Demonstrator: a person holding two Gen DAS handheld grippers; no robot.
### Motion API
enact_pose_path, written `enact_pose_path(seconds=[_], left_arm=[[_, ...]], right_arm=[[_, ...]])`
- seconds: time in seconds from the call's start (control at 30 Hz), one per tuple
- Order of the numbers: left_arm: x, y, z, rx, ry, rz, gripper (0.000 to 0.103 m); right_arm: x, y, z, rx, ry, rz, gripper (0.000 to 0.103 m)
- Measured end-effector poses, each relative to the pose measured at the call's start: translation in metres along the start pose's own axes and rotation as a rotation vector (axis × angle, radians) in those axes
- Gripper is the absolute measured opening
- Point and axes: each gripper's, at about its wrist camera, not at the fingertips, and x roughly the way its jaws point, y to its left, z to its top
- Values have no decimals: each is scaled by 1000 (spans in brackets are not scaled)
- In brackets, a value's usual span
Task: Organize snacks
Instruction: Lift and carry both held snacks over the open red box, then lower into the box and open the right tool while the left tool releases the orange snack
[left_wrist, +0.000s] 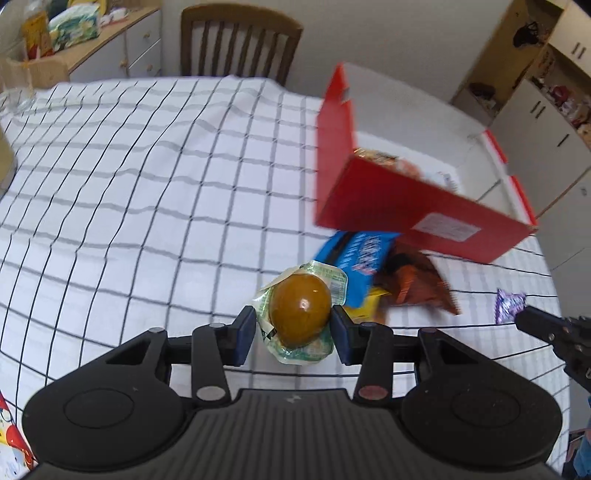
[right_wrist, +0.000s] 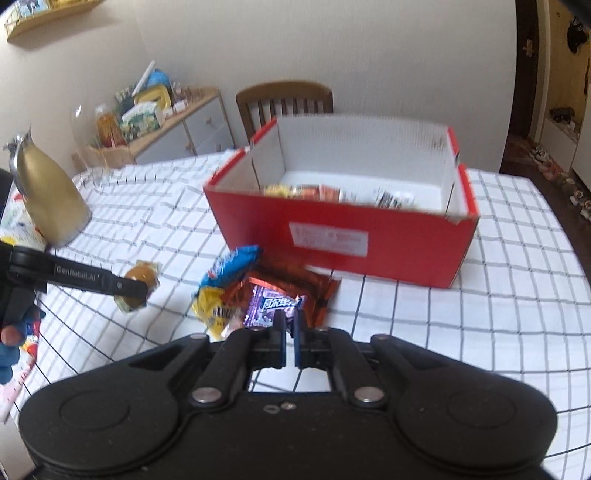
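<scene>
Far left on the white tablecloth with the dark grid (right_wrist: 155, 206) stands a gold-coloured metal bottle (right_wrist: 51, 199), upright and well apart from the action. Next along, the left gripper (left_wrist: 293, 326) has its blue-padded jaws pinching a glossy brown egg sealed in a clear green-printed plastic pack (left_wrist: 300, 314), one pad on each side of it; from the right wrist view the pack (right_wrist: 138, 286) looks lifted off the cloth, though how high I cannot tell. Just right of it lies the loose pile: a blue snack wrapper (left_wrist: 356, 262) on top, a yellow packet (left_wrist: 367, 308) poking out beneath, and a crinkled copper-orange foil bag (left_wrist: 417, 284) beside them, all touching. Over to the right gripper (right_wrist: 290, 330): its jaws are nearly pressed together, nipping the edge of a small purple candy sachet (right_wrist: 271, 308) held above the foil bag. Behind the pile sits the open red cardboard box with white inside walls (right_wrist: 406, 236), several wrapped snacks already on its floor.
</scene>
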Motion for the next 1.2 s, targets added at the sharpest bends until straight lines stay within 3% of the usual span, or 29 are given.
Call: enact_pose_path(seconds=[0.3, 0.6, 0.93, 1.2], left_arm=[[-38, -46, 28, 61, -92, -90, 43], [-52, -82, 60, 115, -161, -112, 43], [-44, -104, 90, 147, -185, -101, 43], [-17, -114, 112, 165, -156, -86, 43]], right_arm=[[-24, -11, 31, -3, -103, -26, 2], [-30, -22, 54, -15, -162, -69, 2], [-24, -29, 80, -22, -191, -101, 2], [-1, -41, 99, 3, -170, -128, 2]])
